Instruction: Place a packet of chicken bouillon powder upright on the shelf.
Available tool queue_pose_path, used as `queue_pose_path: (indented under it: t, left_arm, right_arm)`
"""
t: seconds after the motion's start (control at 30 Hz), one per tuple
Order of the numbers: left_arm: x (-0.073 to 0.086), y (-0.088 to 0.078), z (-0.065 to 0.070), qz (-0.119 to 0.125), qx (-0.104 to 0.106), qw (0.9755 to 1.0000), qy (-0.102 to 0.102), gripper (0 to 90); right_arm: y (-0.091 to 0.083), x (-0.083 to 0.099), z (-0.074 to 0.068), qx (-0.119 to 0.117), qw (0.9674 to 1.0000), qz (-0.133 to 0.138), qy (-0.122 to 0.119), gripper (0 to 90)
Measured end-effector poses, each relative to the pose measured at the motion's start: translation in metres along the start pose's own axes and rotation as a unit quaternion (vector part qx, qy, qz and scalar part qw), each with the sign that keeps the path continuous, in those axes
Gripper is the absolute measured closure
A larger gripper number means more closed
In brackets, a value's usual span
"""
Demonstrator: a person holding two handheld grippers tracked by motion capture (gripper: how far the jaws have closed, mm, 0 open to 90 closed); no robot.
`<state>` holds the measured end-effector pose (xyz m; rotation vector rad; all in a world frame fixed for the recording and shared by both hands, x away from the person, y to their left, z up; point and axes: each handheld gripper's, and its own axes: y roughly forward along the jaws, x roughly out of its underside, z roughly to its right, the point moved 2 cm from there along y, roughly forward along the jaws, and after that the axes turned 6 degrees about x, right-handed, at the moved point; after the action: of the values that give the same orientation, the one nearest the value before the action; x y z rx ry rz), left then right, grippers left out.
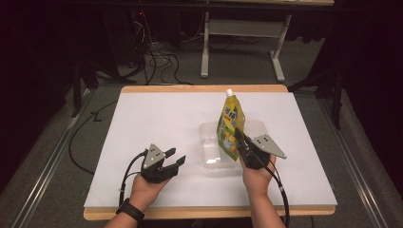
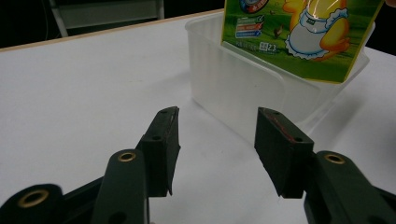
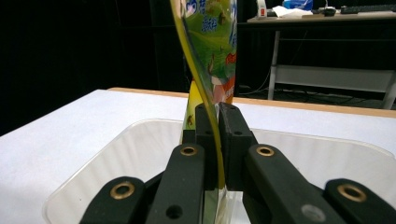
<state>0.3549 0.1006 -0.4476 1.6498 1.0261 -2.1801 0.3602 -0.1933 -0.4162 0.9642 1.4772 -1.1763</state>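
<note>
The left gripper (image 2: 217, 154) has its 2 black fingers (image 2: 163, 149) spread wide apart with nothing between them. They hang just over the white bench (image 2: 84, 93). Ahead sits a clear plastic tub (image 2: 233, 88). A green and yellow pouch (image 2: 299, 37) stands in it.

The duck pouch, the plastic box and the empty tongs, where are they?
duck pouch (image 1: 231, 124): high view, printed front.
plastic box (image 2: 243, 95): left gripper view, near wall.
empty tongs (image 2: 217, 154): left gripper view, midway between the tips.

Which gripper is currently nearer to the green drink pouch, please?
Right. The right gripper is clamped on the pouch above the container; the left gripper sits open off to its side.
</note>
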Motion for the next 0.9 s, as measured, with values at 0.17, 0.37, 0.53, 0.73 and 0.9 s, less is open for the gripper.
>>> queue_pose_path:
  t: [0.17,0.37,0.53,0.73,0.9]
  left_arm:
    - [0.0001,0.0000,0.0001,0.000,0.000,1.0000,0.002,50.3]
    - [-0.0006,-0.0009,-0.0016,-0.001,-0.002,1.0000,0.001,50.3]
    - [-0.0001,0.0001,0.0000,-0.001,-0.001,1.0000,0.002,50.3]
    - [0.0000,-0.0016,-0.0011,-0.002,-0.002,1.0000,0.002,50.3]
    - [0.0003,-0.0022,-0.0017,-0.002,-0.004,1.0000,0.003,50.3]
  right_arm:
    - [0.0003,0.0042,-0.0004,-0.001,1.0000,0.000,-0.002,88.8]
    - [0.0004,0.0058,0.0000,-0.006,1.0000,-0.001,-0.001,88.4]
    - [0.0008,0.0059,0.0003,-0.012,0.9999,-0.007,0.002,87.1]
    - [0.0001,0.0059,-0.0011,-0.014,0.9998,-0.015,0.004,85.9]
    - [-0.0006,0.0064,-0.0006,-0.022,0.9993,-0.027,0.013,82.1]
